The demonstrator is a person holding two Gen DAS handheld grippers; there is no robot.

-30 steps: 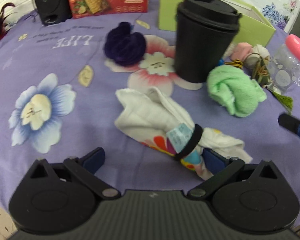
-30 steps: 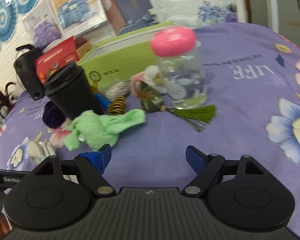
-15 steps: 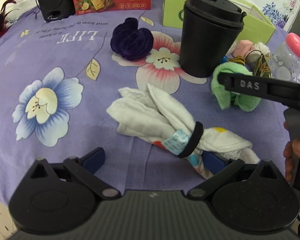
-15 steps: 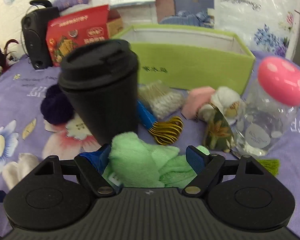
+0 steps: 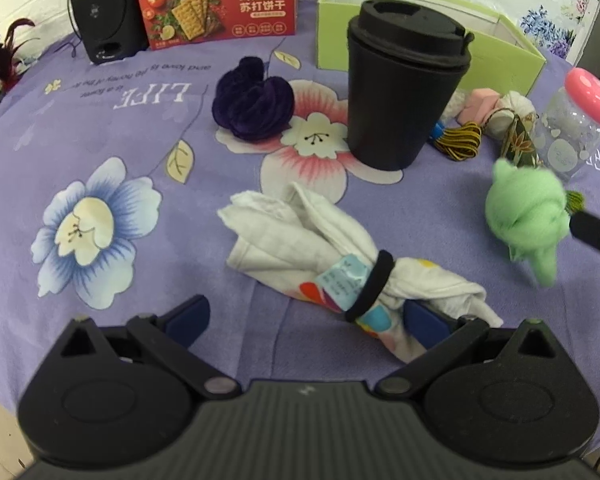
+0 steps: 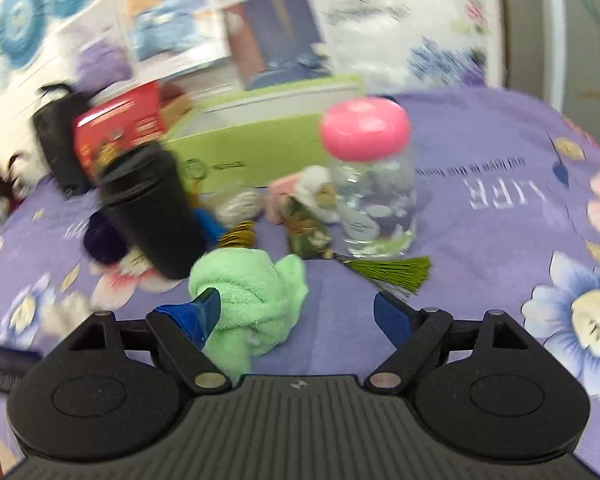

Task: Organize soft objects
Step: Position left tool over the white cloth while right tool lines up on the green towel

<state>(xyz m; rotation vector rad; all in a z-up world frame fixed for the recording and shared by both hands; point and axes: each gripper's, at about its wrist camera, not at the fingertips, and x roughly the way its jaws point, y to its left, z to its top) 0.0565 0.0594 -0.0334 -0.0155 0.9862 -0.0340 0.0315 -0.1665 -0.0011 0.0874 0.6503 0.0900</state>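
Right tongs (image 6: 296, 314) spread wide and just opening further, green towel (image 6: 252, 292) draped on one finger; left tongs (image 5: 306, 318) wide open over white bundled cloth (image 5: 332, 260)

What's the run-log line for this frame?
right tool: jaws wide, just opening, green towel between them against one finger | left tool: open, one finger at white banded cloth

Bright, even indoor light; soft shadows; fisheye bending at edges; right wrist view motion-blurred.
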